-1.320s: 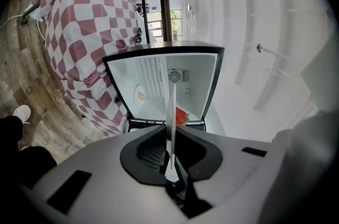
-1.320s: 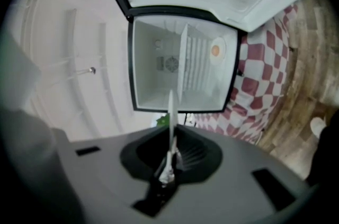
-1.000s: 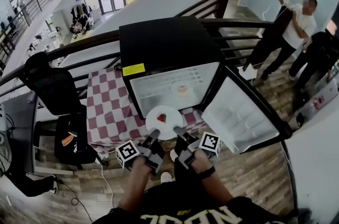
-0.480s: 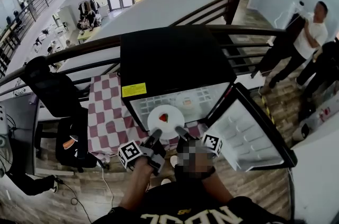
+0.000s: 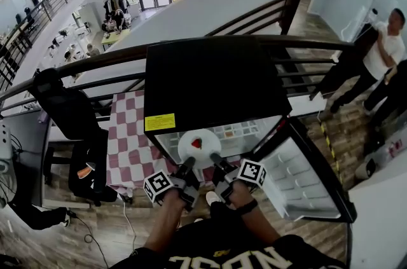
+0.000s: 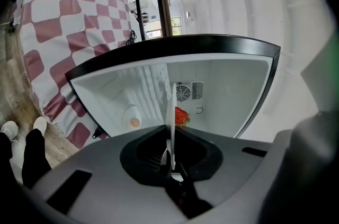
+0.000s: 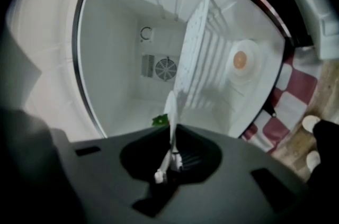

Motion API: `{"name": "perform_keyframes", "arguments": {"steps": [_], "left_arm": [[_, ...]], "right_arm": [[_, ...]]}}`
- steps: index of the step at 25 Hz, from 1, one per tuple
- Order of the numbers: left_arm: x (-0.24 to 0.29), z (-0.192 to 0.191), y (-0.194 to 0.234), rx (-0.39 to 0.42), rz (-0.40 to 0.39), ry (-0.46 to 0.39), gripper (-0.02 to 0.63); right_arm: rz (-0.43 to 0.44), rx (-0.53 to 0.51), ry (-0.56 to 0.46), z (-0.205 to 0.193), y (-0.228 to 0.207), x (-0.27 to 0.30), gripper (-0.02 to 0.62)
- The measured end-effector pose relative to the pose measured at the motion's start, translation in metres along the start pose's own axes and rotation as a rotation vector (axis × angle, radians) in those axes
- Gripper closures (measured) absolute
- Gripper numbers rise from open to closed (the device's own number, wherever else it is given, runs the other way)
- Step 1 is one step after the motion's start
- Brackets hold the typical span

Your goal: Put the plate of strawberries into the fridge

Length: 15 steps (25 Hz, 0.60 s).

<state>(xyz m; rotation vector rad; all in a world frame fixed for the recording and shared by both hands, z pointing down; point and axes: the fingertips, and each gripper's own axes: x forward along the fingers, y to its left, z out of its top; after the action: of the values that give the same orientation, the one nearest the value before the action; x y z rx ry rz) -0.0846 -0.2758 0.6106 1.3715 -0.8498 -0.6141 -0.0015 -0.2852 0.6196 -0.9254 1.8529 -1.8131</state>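
There is one white plate [image 5: 198, 148] with a single strawberry [image 5: 196, 143] on it (no view shows more than one). Two grippers carry it. The left gripper [image 5: 187, 165] and the right gripper [image 5: 215, 160] sit side by side, each pinched nearly closed on the plate's near rim. The plate is level at the mouth of the one black fridge [image 5: 210, 77], whose door [image 5: 305, 166] stands open to the right. Inside is one wire shelf [image 7: 204, 59] and, next to it, one small white dish [image 7: 241, 61] holding something round and orange; whether the dish is on or under the shelf I cannot tell. A red-checked cloth [image 5: 127, 140] lies beside the fridge.
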Motion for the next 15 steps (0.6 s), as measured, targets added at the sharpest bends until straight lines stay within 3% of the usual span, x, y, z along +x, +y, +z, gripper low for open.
{"name": "perform_keyframes", "arguments": {"steps": [15], "left_arm": [[0.017,0.016,0.02,-0.038,0.055,-0.057,0.565]], "right_arm": [[-0.008,0.013,0.027,0.015,-0.004,0.021,0.565]]}}
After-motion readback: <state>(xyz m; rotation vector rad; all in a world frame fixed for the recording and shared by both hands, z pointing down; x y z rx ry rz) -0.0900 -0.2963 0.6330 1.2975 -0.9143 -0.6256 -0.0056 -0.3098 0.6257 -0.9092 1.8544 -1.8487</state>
